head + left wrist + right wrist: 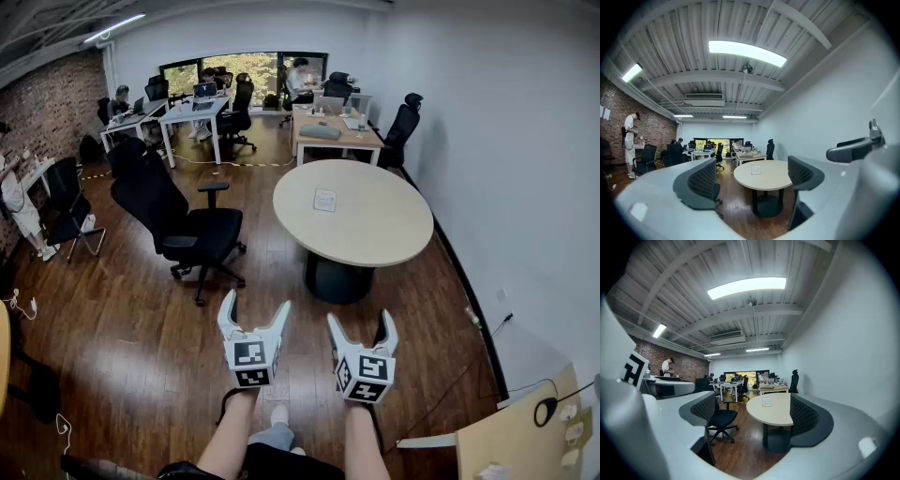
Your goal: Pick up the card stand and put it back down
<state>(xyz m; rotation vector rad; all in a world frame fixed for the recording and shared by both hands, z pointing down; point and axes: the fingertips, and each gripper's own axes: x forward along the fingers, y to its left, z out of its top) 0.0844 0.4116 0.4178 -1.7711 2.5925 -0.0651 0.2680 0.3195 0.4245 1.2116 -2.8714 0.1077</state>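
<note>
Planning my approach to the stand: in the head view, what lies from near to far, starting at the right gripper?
right gripper → round table, near rim → card stand → wooden desk → window

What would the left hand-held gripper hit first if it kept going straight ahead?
Nothing nearby; the left hand-held gripper faces the round table, probably meeting its near edge first, though height is unclear.

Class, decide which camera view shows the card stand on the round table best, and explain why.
The head view: it looks down on the card stand, alone on the round table. The left gripper view shows it small and far off between open jaws; the right gripper view shows the same.
</note>
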